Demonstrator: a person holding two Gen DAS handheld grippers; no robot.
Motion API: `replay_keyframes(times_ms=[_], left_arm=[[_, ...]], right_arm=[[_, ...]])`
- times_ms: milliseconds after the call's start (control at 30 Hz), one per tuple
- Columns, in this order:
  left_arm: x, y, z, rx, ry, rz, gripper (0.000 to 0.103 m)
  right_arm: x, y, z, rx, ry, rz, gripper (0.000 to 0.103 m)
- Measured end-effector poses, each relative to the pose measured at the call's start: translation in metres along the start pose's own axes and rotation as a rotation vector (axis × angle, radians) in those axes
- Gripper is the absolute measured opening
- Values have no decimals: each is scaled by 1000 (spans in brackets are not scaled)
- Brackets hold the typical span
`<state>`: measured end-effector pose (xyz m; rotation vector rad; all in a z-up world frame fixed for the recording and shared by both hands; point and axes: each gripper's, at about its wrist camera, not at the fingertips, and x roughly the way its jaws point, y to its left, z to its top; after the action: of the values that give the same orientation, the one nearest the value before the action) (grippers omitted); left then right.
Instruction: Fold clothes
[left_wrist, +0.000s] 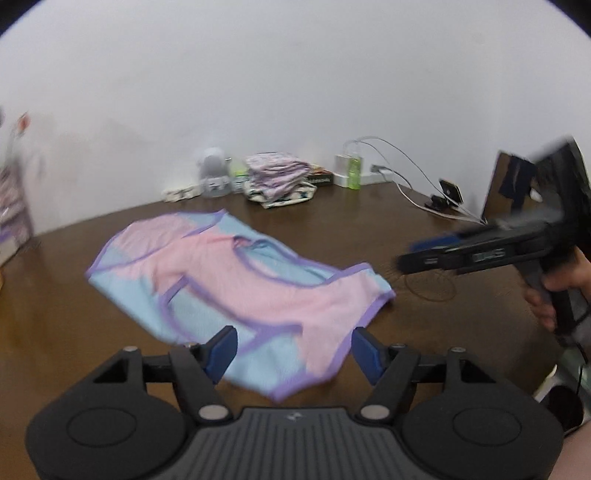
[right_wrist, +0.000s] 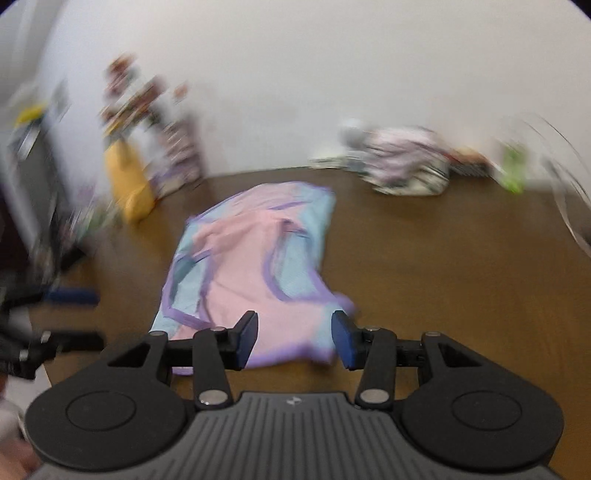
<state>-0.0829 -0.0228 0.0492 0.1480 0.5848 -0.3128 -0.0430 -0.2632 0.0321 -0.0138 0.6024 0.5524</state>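
Observation:
A pink and light-blue garment with purple trim (left_wrist: 236, 280) lies loosely spread on the brown table (left_wrist: 74, 332). My left gripper (left_wrist: 293, 352) is open and empty, its jaws over the garment's near edge. In the right wrist view the same garment (right_wrist: 251, 258) lies ahead, and my right gripper (right_wrist: 294, 339) is open and empty above its near corner. The right gripper also shows in the left wrist view (left_wrist: 424, 254), to the right of the garment. The left gripper shows blurred at the left edge of the right wrist view (right_wrist: 70, 297).
A stack of folded patterned clothes (left_wrist: 280, 181) sits at the table's back by the wall, with a grey toy (left_wrist: 214, 173), a green bottle (left_wrist: 354, 170), a charger with cables (left_wrist: 406, 173) and a phone on a stand (left_wrist: 448, 194). A yellow object (right_wrist: 129, 181) stands at the back left.

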Motion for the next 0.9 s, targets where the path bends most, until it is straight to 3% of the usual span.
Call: replay_keyframes(times_ms=[167, 267, 367, 433, 500, 567, 667, 900], left_arm=[[58, 9, 21, 72, 131, 18, 66], [82, 19, 25, 71, 221, 19, 56], [92, 26, 23, 72, 288, -12, 39], [93, 32, 20, 55, 317, -34, 17], [92, 39, 17, 33, 338, -54, 7], [90, 46, 14, 10, 360, -75, 5], [81, 54, 13, -31, 354, -95, 3], [51, 59, 6, -28, 313, -131, 3]], right_arm=[[68, 11, 38, -239, 175, 42, 45], [100, 6, 49, -309, 293, 95, 44], [118, 1, 53, -376, 388, 137, 43], [123, -4, 53, -394, 437, 167, 41], [125, -8, 53, -397, 475, 196, 24], [123, -12, 54, -399, 492, 221, 13], [117, -16, 55, -409, 501, 248, 4], [90, -16, 59, -431, 494, 317, 3]])
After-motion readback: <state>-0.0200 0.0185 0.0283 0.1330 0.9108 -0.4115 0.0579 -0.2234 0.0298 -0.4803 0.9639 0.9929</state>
